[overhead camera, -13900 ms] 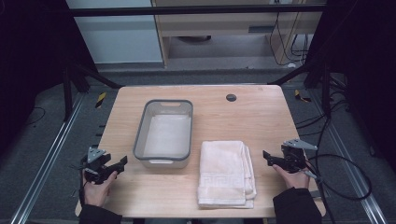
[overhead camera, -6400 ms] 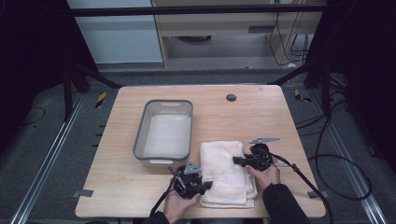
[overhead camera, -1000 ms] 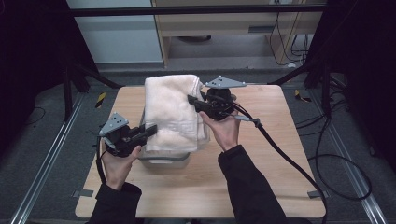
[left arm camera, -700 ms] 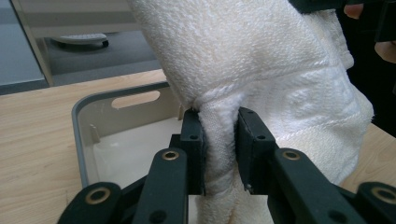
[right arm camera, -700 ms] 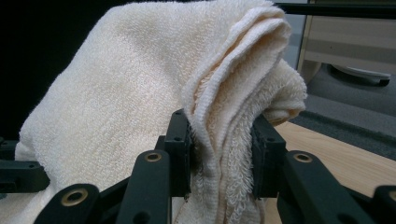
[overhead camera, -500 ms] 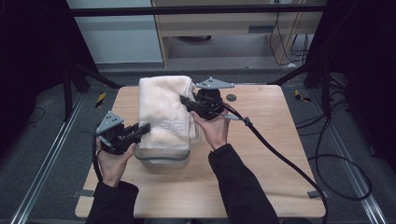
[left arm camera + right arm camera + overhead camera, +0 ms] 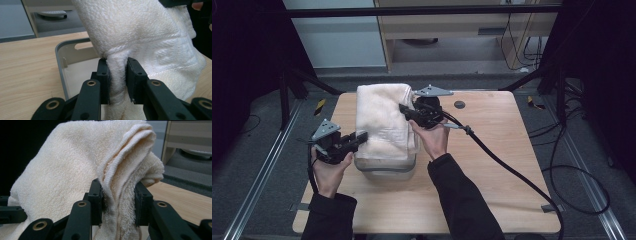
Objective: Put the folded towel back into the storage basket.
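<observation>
The left gripper and right gripper are each pinching a fold of the cream towel, holding it between them above the grey tub near the table's left edge.

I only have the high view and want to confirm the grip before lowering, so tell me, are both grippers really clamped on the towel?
Observer: Yes. The left gripper pinches a bunched fold of the towel between its pads.
Operator: And the right one?
Observer: The right gripper grips several stacked edge layers.
Operator: Is anything in the tub?
Observer: The left gripper view shows a bare pale floor inside the grey tub, below the towel.
</observation>
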A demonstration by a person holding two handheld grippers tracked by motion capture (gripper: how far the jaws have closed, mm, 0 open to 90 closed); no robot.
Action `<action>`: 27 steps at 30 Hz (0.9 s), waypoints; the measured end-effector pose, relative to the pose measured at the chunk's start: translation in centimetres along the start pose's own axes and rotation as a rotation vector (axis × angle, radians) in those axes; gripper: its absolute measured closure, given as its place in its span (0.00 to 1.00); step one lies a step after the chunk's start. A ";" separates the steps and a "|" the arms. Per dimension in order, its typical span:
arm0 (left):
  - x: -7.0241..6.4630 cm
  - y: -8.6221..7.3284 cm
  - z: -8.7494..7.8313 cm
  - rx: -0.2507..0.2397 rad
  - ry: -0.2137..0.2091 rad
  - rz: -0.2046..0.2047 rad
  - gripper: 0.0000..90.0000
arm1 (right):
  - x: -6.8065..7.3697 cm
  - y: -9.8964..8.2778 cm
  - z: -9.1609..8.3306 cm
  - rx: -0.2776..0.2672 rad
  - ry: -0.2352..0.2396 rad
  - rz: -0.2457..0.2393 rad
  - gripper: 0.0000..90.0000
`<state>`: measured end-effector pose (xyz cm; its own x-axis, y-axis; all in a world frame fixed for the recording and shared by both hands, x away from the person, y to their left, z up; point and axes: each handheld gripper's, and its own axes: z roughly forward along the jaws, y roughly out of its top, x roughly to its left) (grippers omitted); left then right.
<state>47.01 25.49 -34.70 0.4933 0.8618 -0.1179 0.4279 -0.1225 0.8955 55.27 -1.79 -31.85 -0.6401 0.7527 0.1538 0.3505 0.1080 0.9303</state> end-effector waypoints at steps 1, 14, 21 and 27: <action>0.1 -0.1 0.1 0.004 0.004 0.000 0.81 | 0.0 -0.1 0.2 0.001 0.001 0.002 0.73; 1.2 -1.2 1.4 0.058 0.027 -0.008 0.82 | -0.2 -1.8 2.4 0.040 -0.020 0.008 0.73; 1.5 -1.8 1.9 0.079 0.038 -0.010 0.82 | -0.3 -2.5 3.4 0.055 -0.020 0.016 0.73; 1.9 -2.2 2.4 0.100 0.042 -0.016 0.82 | -0.5 -3.1 4.1 0.074 -0.025 0.020 0.73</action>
<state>48.85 26.17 -37.92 0.4544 0.8838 -0.1117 0.5099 -0.1552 0.8461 57.33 0.22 -36.15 -0.6155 0.7711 0.1629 0.4133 0.1398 0.8998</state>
